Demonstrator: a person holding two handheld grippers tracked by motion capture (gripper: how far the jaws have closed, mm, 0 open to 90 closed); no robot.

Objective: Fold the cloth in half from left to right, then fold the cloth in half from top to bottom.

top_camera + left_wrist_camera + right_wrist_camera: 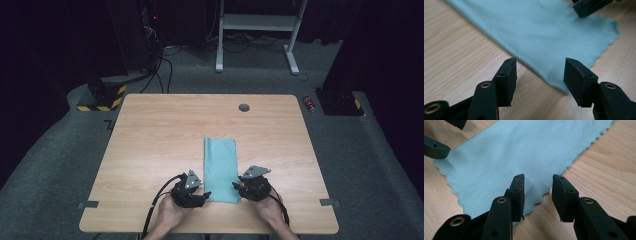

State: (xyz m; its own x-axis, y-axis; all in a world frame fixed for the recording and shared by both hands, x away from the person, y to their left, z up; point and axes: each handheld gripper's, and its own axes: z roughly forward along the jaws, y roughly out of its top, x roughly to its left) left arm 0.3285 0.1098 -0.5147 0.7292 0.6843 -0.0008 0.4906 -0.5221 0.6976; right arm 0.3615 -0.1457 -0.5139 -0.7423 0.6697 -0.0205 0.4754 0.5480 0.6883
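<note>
A teal cloth (220,167) lies flat on the wooden table (200,120) as a long strip that runs away from me. My left gripper (205,196) sits at the cloth's near left corner and my right gripper (236,187) at its near right corner. In the left gripper view the cloth (536,32) reaches between the jaws of the left gripper (540,75), which stand apart without pressing on it. In the right gripper view the right gripper (537,192) is open too, with the cloth's (524,152) scalloped edge under the gap.
A grey round grommet (244,107) sits in the table's far middle. Tape marks (88,204) (329,202) flank the near corners. On the floor beyond stand a white desk frame (260,30), a red can (310,103) and a yellow-black striped base (100,100).
</note>
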